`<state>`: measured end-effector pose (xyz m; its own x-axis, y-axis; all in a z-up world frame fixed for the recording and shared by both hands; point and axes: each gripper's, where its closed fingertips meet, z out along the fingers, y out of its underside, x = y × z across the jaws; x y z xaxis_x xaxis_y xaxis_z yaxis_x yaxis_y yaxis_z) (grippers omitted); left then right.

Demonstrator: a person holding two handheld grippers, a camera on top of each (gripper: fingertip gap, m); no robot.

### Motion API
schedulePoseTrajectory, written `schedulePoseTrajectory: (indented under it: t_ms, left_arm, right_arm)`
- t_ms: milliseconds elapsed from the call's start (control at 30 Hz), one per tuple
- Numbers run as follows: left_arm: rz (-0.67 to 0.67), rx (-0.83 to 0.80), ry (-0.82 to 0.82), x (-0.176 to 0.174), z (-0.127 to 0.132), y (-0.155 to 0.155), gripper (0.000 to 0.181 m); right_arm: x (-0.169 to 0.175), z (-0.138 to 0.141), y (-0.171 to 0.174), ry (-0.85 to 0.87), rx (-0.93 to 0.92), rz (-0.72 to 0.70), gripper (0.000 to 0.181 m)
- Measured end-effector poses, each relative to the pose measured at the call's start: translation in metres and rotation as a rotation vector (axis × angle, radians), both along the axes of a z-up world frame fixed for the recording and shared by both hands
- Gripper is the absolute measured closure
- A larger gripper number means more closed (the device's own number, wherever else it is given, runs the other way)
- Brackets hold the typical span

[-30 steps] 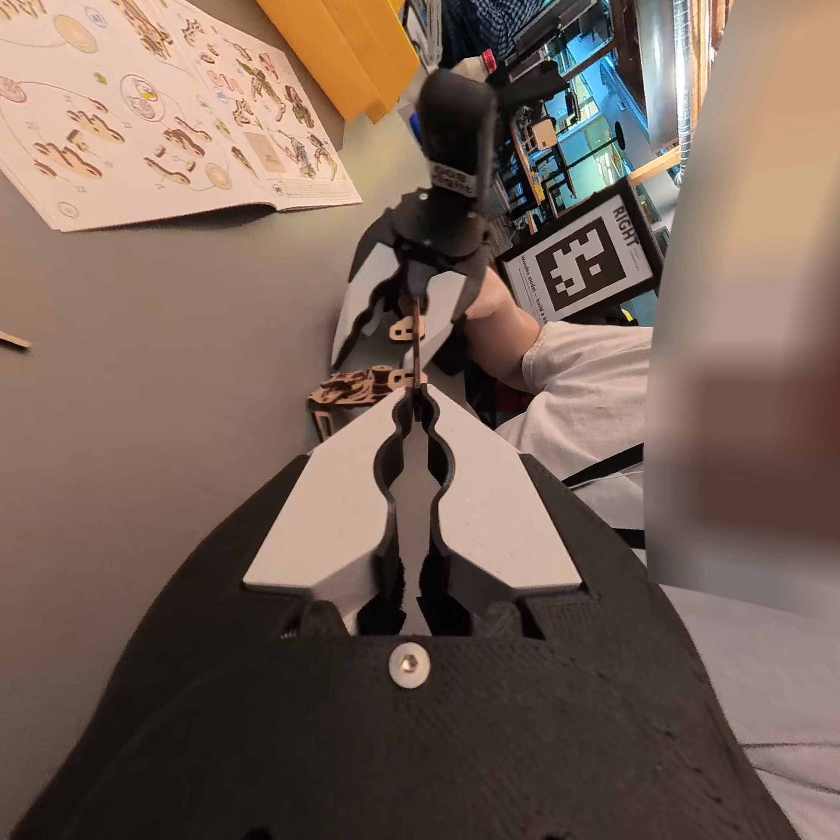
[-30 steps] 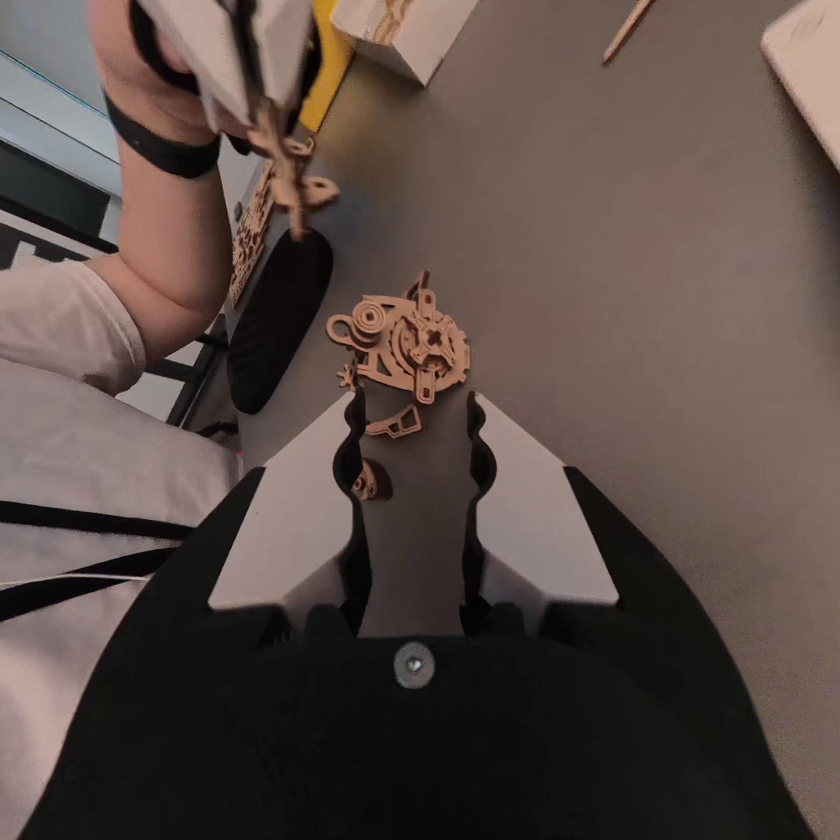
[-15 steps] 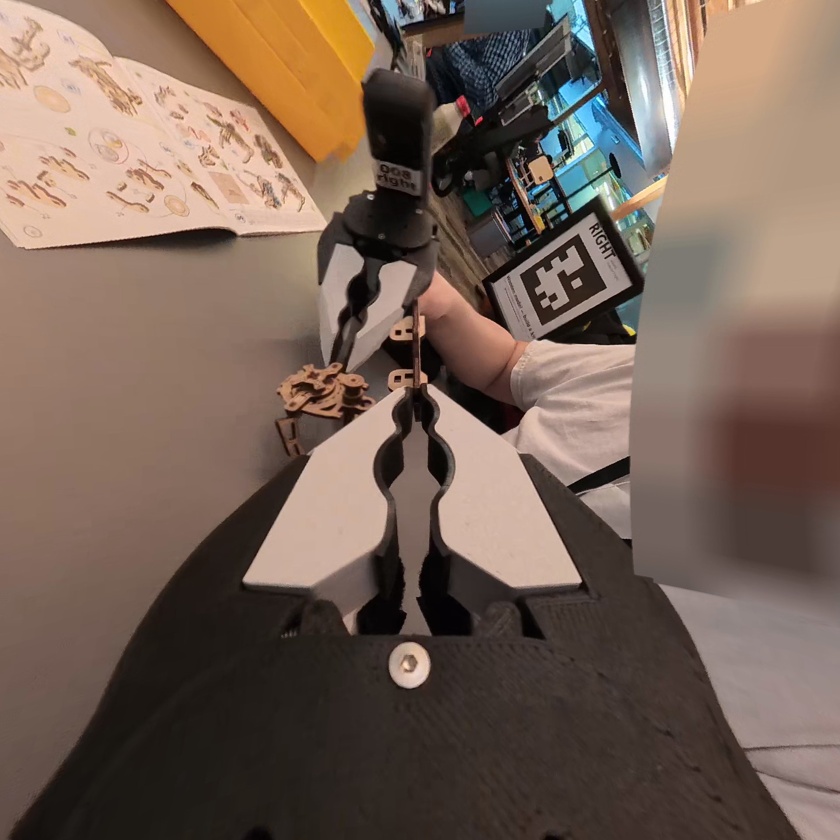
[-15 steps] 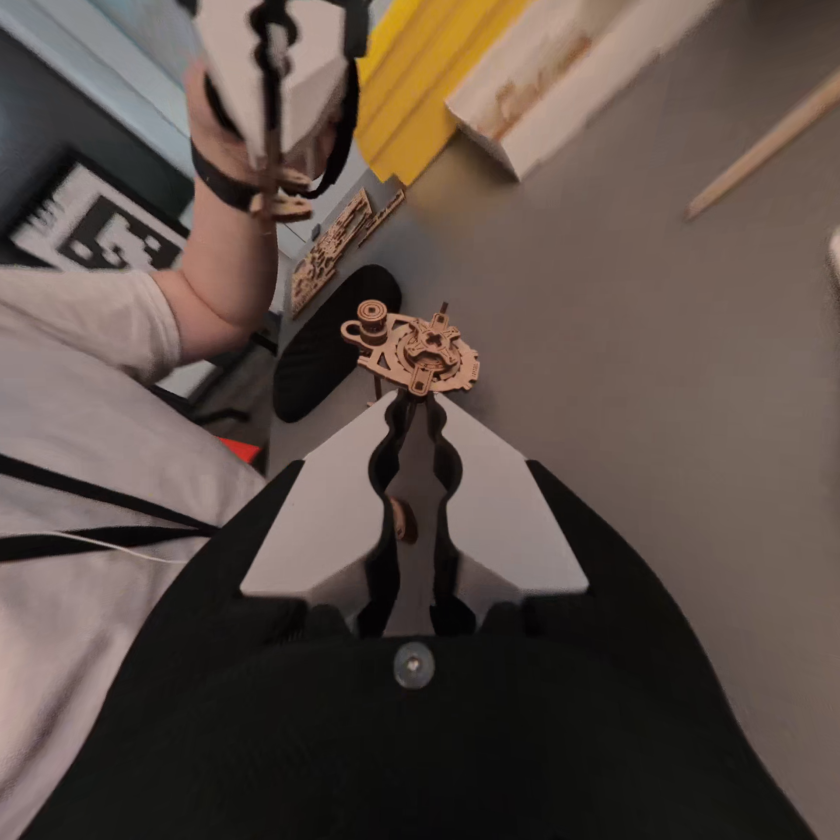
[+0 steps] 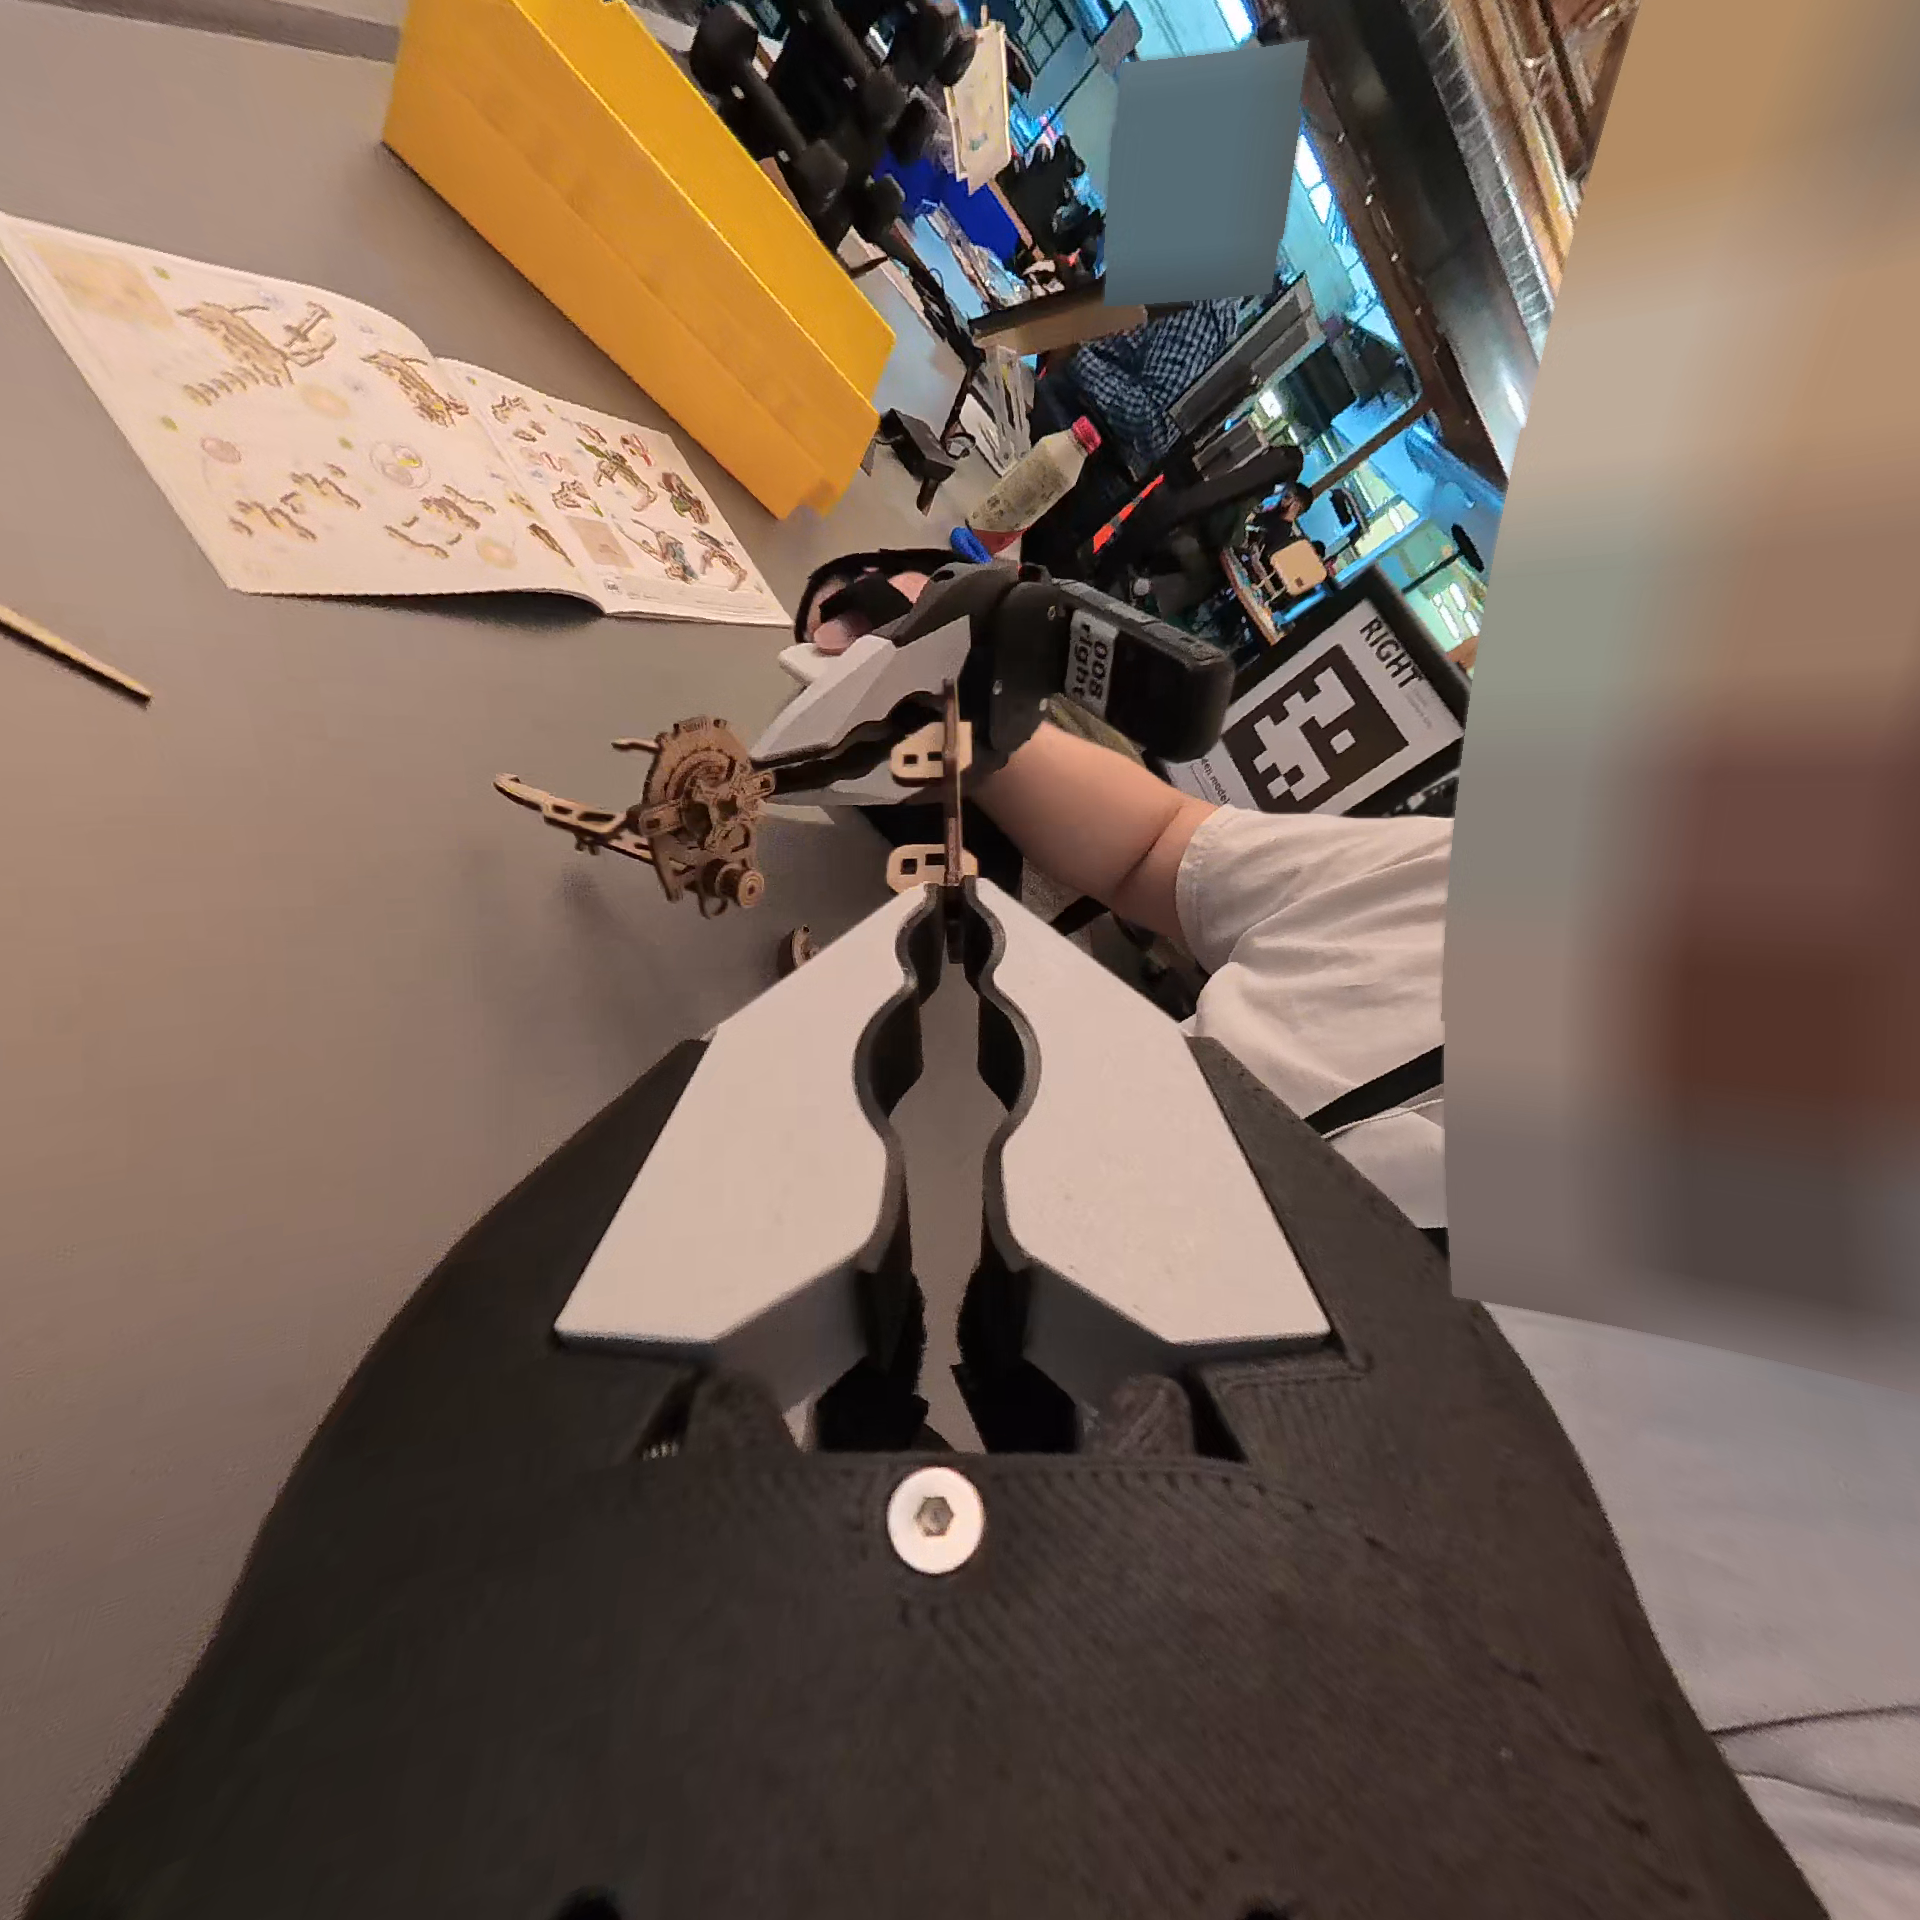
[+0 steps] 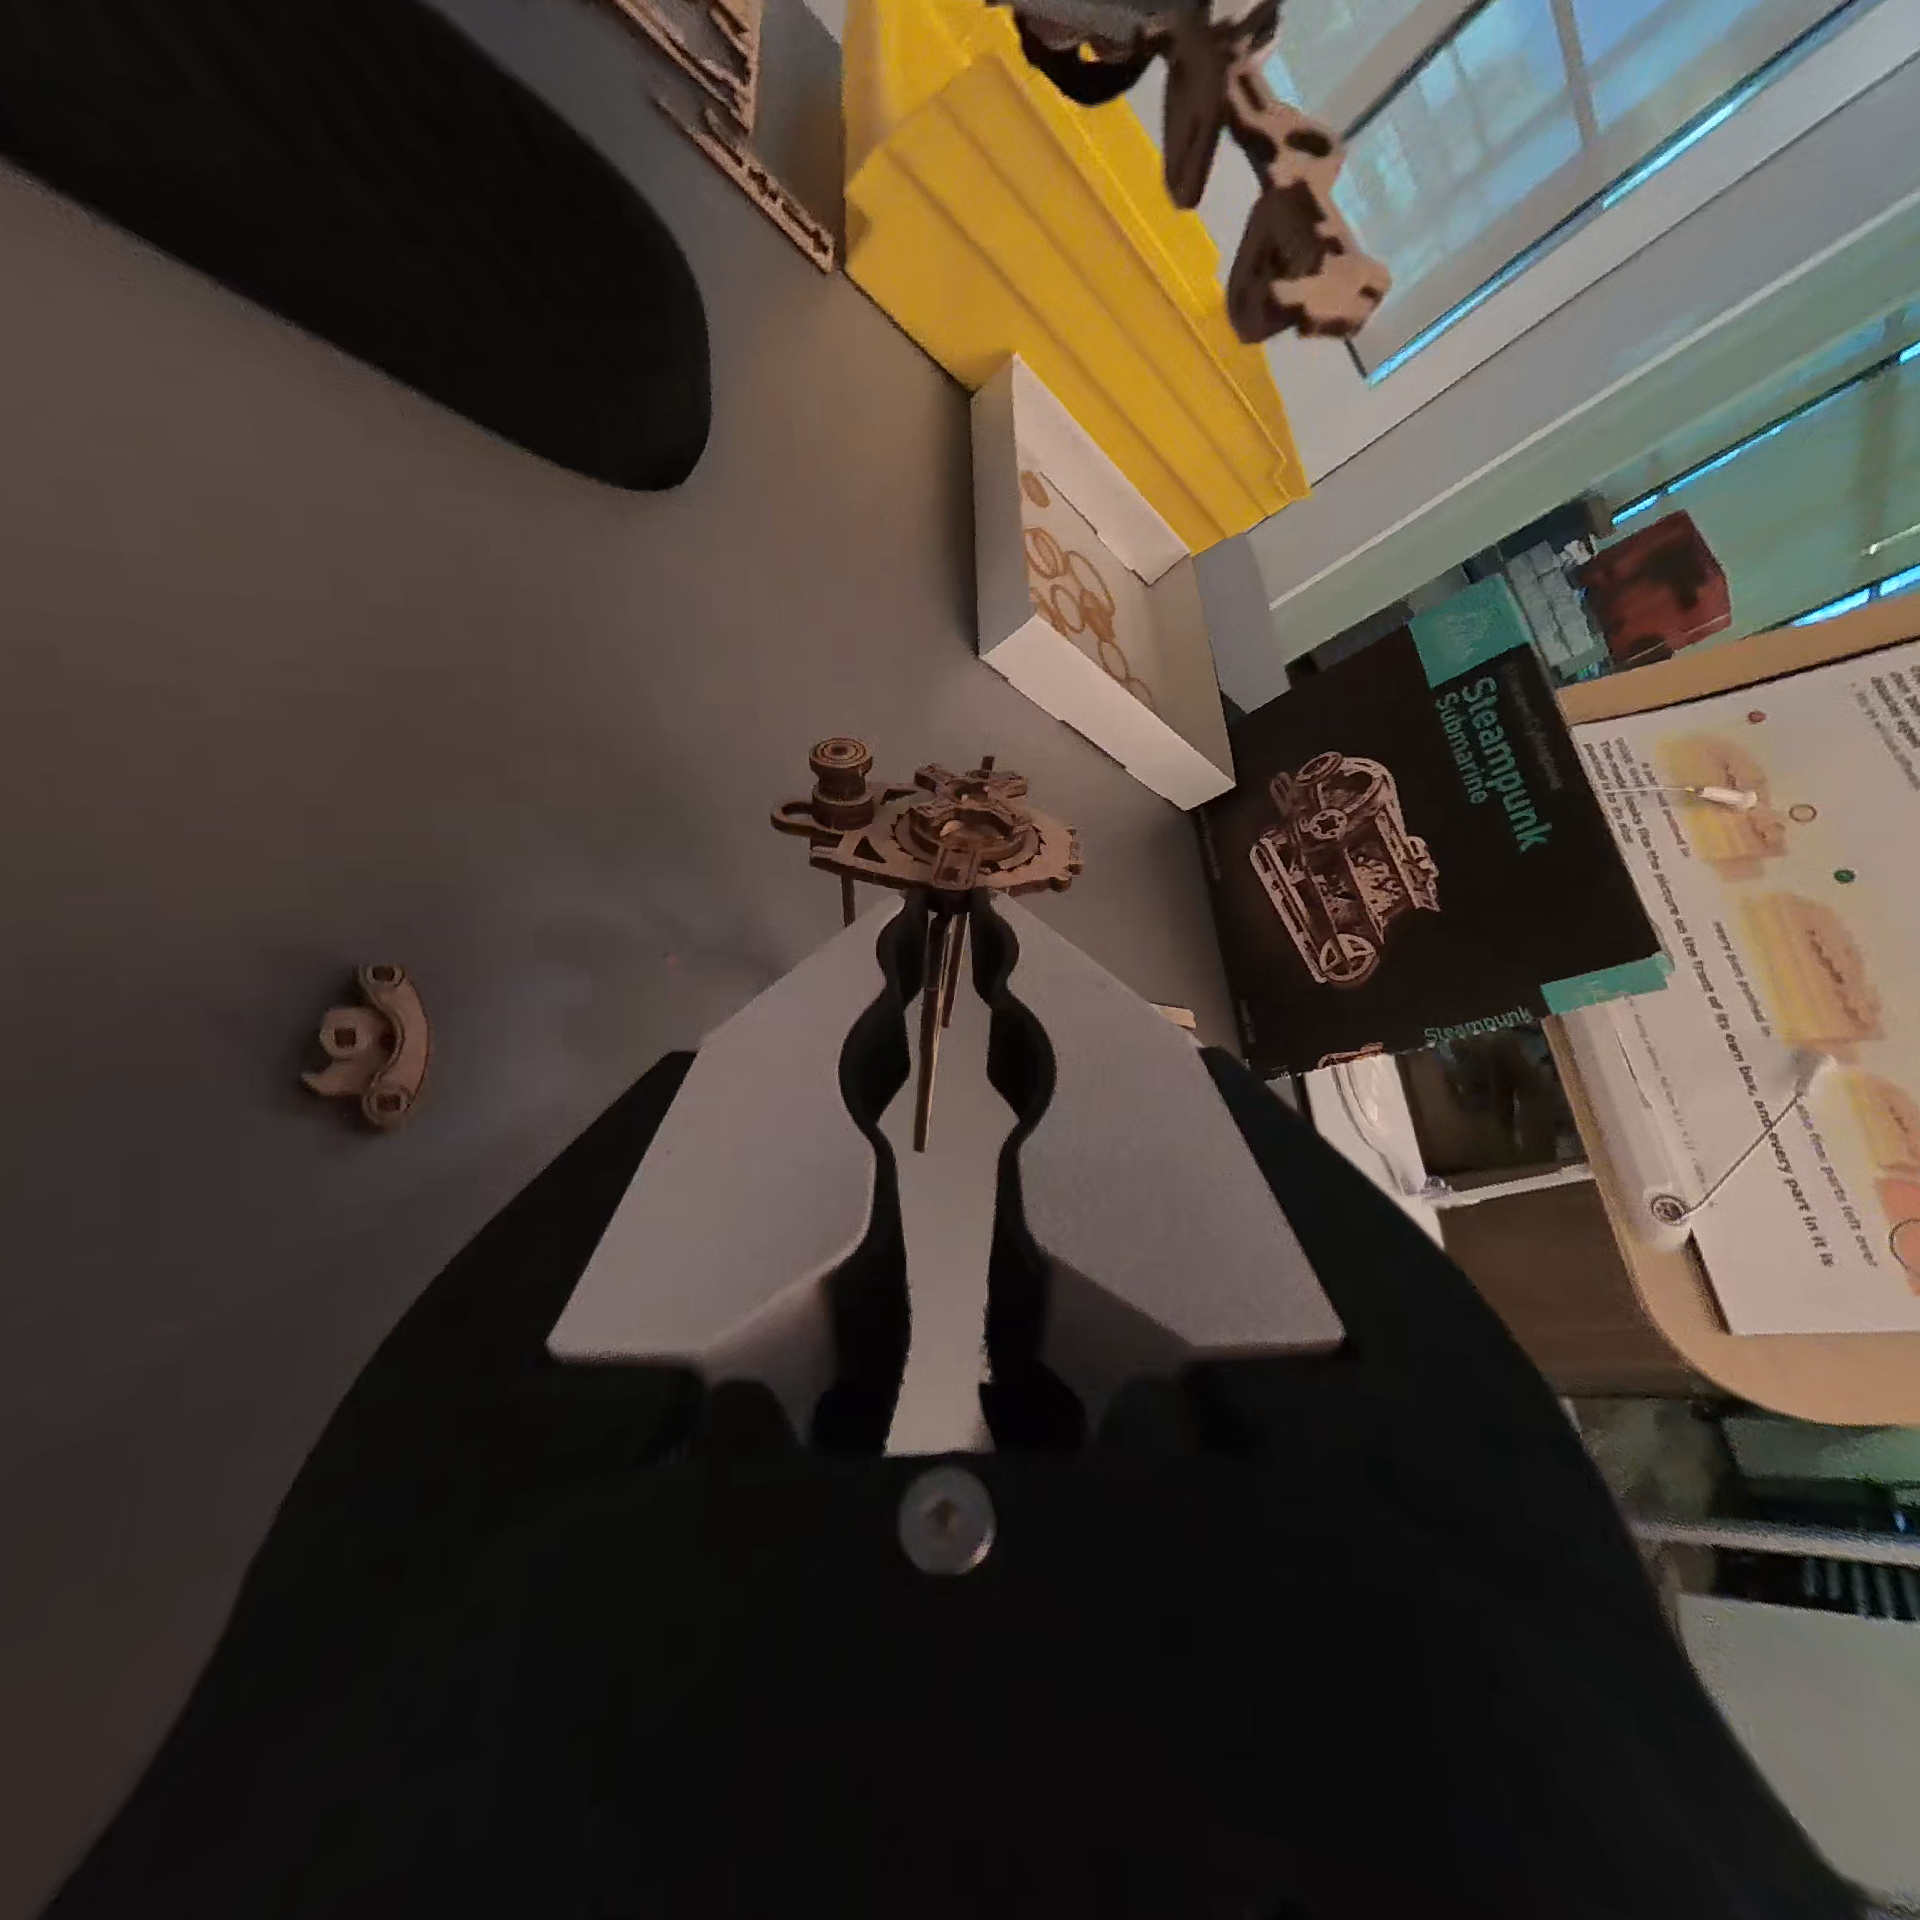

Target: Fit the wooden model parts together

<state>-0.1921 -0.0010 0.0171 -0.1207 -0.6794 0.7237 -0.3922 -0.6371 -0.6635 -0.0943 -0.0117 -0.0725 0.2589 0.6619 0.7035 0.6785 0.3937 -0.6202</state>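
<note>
1. Two hand-held grippers each pinch a wooden piece above the desk (image 5: 312, 1039), probably so both meet in mid-air.
2. Left hand-held gripper (image 5: 948, 914) is pressed together on a thin slotted part (image 5: 940, 800), held edge-on.
3. Right hand-held gripper (image 6: 940, 914) clamps the gear assembly (image 6: 935, 831) by its underside tab, beside that slotted part.
4. One curved piece (image 6: 369, 1044) lies loose on the desk, left of the gear assembly.

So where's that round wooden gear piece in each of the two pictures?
Left wrist view: gear piece left of centre, lifted off the table, pinched by the right gripper.
Right wrist view: gear piece at centre, at this gripper's tips.
Shared landmark: yellow bin.
</note>
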Motion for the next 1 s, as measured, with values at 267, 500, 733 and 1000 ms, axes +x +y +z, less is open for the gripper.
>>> schedulePoseTrajectory:
  t_ms: [267, 500, 733, 1000]
  left_arm:
    - [-0.008, -0.026, 0.001, -0.002, -0.010, -0.010, 0.181]
    - [-0.014, -0.028, -0.007, 0.000, -0.009, -0.012, 0.181]
    - [-0.003, -0.023, -0.021, -0.005, -0.007, -0.014, 0.181]
    - [0.008, -0.020, -0.036, -0.011, -0.003, -0.019, 0.181]
  right_arm:
    - [0.004, -0.018, -0.004, -0.078, 0.082, 0.041, 0.174]
    - [0.002, -0.020, -0.006, -0.102, 0.122, 0.034, 0.175]
    - [0.001, -0.024, -0.018, -0.117, 0.098, 0.051, 0.174]
    - [0.013, 0.026, 0.002, 0.508, -0.413, -0.131, 0.175]
